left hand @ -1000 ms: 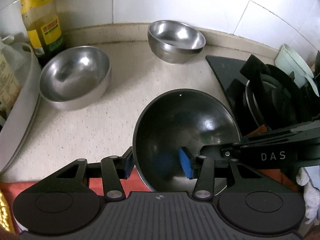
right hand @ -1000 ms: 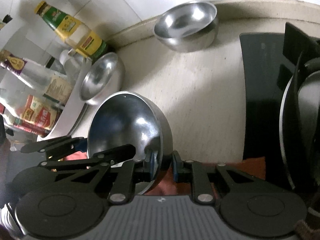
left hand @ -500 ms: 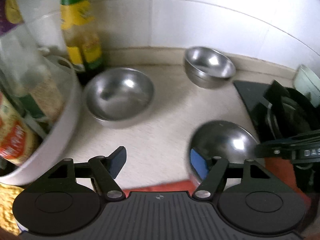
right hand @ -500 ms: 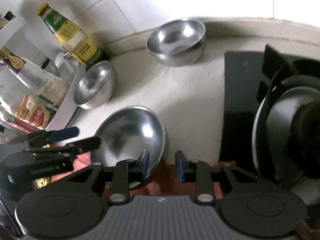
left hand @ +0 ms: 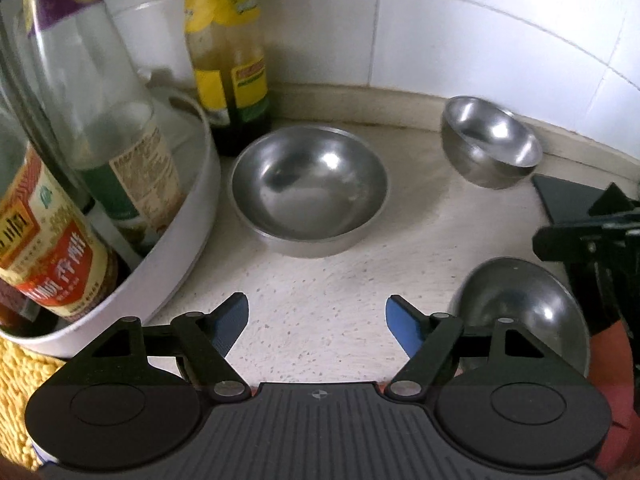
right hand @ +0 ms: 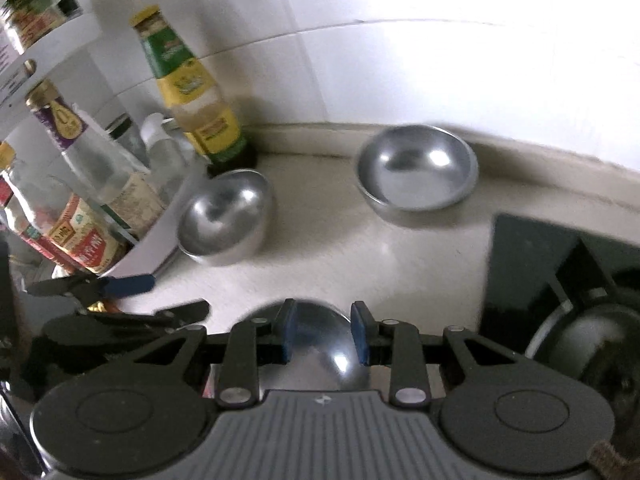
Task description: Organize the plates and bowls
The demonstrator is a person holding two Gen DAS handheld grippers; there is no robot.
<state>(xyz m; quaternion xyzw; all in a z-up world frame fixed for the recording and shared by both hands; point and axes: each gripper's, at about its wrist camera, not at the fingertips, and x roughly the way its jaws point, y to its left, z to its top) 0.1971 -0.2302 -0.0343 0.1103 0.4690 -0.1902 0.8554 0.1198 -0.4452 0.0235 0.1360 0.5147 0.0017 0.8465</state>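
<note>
Three steel bowls stand apart on the pale counter. In the left wrist view the middle bowl [left hand: 310, 192] sits ahead of my left gripper [left hand: 316, 316]. Its jaws are opening wide, with only bare counter between the blue pads. A deeper bowl [left hand: 492, 142] rests by the back wall. The near bowl [left hand: 516, 300] lies at lower right, under the right gripper [left hand: 592, 232]. In the right wrist view my right gripper [right hand: 323, 334] hovers over that near bowl [right hand: 316, 344], its jaws a little apart and touching nothing. The left gripper [right hand: 168, 296] shows at left.
A white round rack [left hand: 192, 208] full of bottles stands at the left, with a green-and-yellow bottle [left hand: 228, 60] behind the middle bowl. A black stove [right hand: 560, 280] with a pan fills the right. A yellow cloth [left hand: 16, 380] and a red mat [left hand: 612, 360] lie at the counter's front.
Both grippers have let go of the near bowl, which now sits on the counter. The left gripper swung left and spread wide. The right gripper rose above the bowl.
</note>
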